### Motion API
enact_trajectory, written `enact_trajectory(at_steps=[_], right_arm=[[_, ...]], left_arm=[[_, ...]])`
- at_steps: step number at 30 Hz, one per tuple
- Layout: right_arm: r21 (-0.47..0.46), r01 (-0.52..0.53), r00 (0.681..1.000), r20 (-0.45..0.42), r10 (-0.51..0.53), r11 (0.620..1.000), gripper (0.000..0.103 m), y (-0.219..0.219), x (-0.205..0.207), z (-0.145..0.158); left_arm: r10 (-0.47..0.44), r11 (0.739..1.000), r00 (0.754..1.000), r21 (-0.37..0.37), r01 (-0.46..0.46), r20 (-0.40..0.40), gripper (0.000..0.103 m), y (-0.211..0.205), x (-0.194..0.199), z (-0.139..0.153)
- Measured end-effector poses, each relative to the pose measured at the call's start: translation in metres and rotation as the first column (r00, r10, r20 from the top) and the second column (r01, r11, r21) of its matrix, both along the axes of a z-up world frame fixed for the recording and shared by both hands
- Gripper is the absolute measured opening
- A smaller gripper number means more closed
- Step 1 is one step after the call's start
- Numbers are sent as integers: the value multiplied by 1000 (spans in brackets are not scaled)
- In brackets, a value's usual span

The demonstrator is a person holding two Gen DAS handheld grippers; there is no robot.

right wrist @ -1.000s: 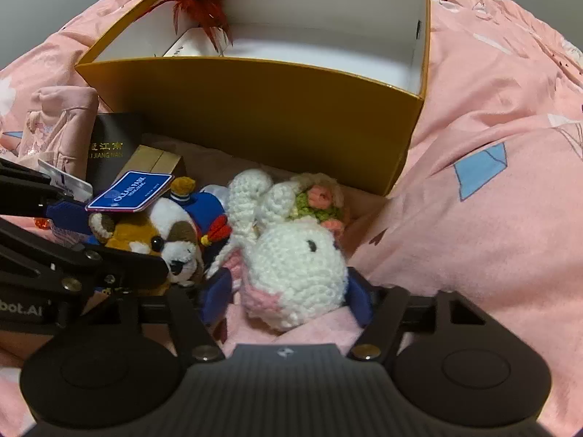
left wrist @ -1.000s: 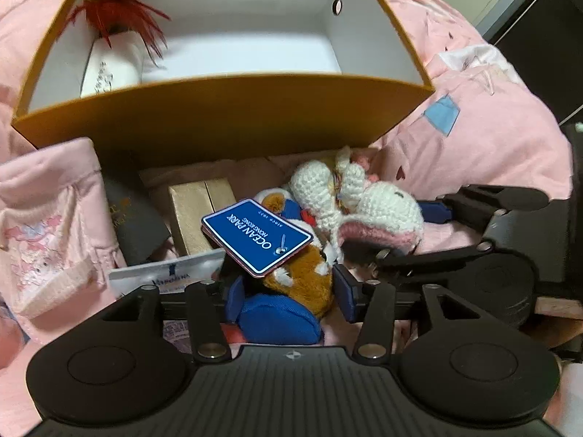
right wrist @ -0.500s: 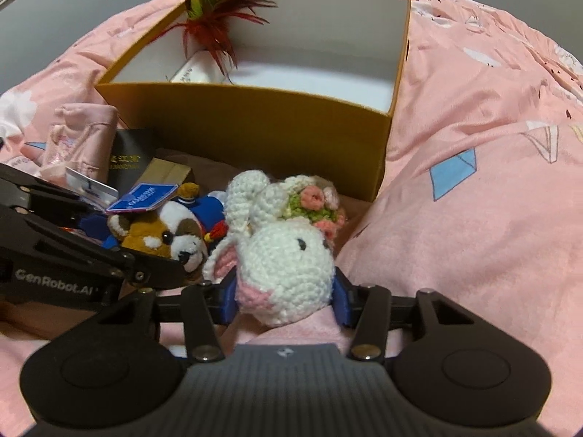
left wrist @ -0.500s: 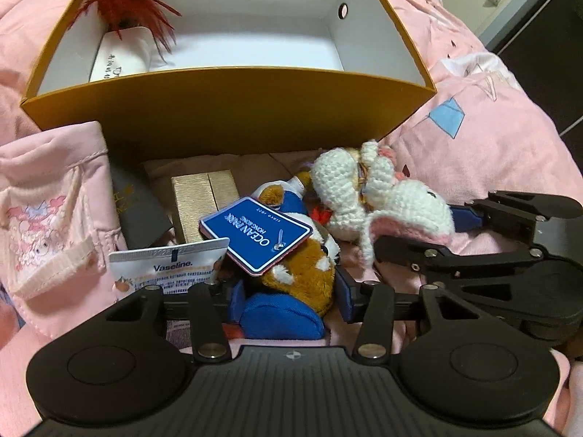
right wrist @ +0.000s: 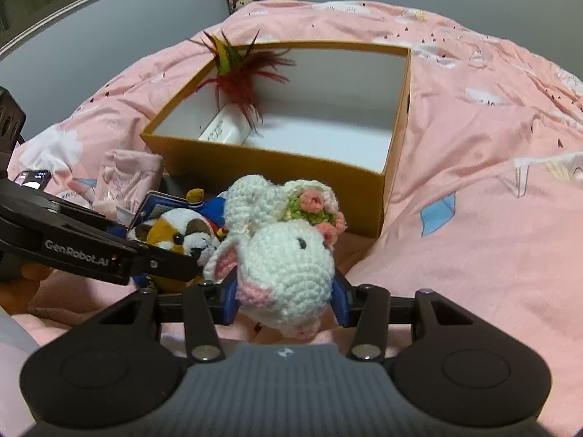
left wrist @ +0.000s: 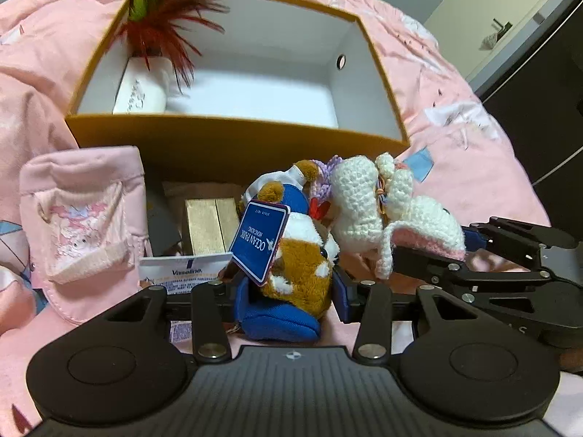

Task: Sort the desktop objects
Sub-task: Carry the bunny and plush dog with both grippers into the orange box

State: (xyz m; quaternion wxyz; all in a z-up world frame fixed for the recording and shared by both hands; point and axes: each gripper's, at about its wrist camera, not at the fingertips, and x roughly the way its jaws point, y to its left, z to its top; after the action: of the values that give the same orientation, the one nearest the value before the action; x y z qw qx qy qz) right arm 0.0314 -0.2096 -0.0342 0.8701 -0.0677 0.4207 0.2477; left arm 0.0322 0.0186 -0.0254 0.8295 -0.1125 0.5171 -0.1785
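Bed: pink bedspread (right wrist: 473, 189) carries everything in your view; there is no table.
Box: open orange box (left wrist: 233, 142) with a white interior stands on the bedspread, beyond both toys. Inside, at its left end, you see a small white carton (left wrist: 140, 93) with a red and green feather tuft (left wrist: 160, 25) above it.
Left claw: your left claw (left wrist: 289, 291) is closing, its blue pads pressed on either side of the plush puppy (left wrist: 298, 266), which wears a blue outfit. A blue "OCEAN PARK" tag (left wrist: 259, 242) hangs in front of the toy's left side.
Right claw: your right claw (right wrist: 284, 296) grips the crocheted bunny (right wrist: 288, 255) by the head, one blue pad on each side. The bunny has a flower wreath of pink and green by its ears.
Toy relation: bunny and puppy sit just beside each other, touching, in front of the box's near wall.
Loose items left of the puppy: pink drawstring pouch (left wrist: 83, 218), gold box (left wrist: 209, 224), dark booklet (left wrist: 160, 222) and Vaseline tube (left wrist: 182, 273), all lying on the bedspread outside the orange box.
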Motion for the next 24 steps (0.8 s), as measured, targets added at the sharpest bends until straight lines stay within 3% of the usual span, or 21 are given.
enact_trajectory(at_steps=[13, 24], right_arm=[[65, 4, 994, 109, -11, 998, 51, -9, -2, 44], [84, -35, 973, 229, 15, 996, 51, 13, 34, 82]], left_arm=[[103, 993, 988, -67, -96, 115, 51, 30, 1, 51], [153, 988, 957, -37, -149, 245, 51, 48, 33, 104]])
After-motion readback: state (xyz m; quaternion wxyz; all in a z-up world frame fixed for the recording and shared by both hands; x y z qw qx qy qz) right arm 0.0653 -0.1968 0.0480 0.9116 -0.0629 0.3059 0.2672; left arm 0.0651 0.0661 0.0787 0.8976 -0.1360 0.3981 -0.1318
